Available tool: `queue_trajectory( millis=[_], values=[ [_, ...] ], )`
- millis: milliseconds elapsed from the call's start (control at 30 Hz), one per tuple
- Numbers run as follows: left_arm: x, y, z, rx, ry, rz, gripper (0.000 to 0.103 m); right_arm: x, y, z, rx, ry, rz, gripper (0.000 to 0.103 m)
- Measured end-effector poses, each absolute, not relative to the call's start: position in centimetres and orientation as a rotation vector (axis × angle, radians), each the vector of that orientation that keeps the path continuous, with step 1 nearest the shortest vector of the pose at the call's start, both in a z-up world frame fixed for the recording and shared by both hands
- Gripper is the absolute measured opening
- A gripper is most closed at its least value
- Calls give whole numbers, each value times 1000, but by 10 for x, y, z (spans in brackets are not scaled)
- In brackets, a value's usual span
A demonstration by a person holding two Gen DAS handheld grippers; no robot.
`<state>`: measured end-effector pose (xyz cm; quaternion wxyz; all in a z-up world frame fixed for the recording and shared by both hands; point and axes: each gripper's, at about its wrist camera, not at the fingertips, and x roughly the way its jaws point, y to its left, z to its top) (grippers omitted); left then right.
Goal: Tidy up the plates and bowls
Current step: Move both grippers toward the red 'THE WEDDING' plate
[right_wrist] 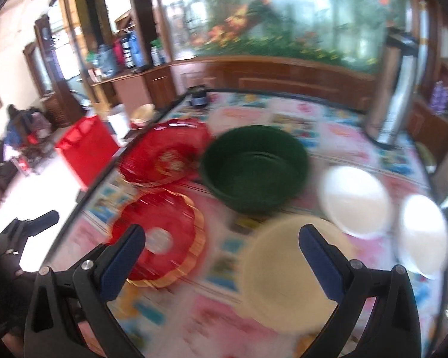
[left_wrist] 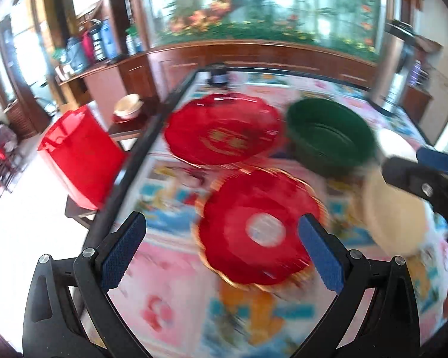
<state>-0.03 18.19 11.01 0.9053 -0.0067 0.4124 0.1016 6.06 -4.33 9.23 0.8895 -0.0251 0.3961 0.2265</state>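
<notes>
Dishes lie spread on the patterned table point(right_wrist: 343, 137): cream plate point(right_wrist: 286, 268) nearest, green bowl point(right_wrist: 254, 170) behind it, two white plates point(right_wrist: 355, 200) to its right, near red plate point(left_wrist: 259, 232) and far red plate point(left_wrist: 224, 128) to its left. Left gripper point(left_wrist: 222, 247) hovers above the near red plate, jaws apart, empty. Right gripper point(right_wrist: 221, 259) hovers over the cream plate, jaws apart, empty; both views motion-blurred.

Green bowl point(right_wrist: 255, 168) mid-table — bare cloth point(right_wrist: 224, 313) nearer
</notes>
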Motion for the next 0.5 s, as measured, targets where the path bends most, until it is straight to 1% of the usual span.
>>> queue_trajectory(
  millis=[100, 267, 367, 500],
  values=[
    [23, 216, 106, -35, 865, 273, 103, 86, -9, 85, -12, 886, 588, 102],
    [52, 259, 90, -88, 907, 331, 103, 135, 40, 50, 54, 1033, 708, 102],
    [66, 271, 82, -111, 926, 333, 103, 157, 50, 33, 72, 1100, 719, 102],
    [85, 280, 73, -133, 957, 344, 103, 177, 40, 24, 140, 1146, 709, 100]
  ],
)
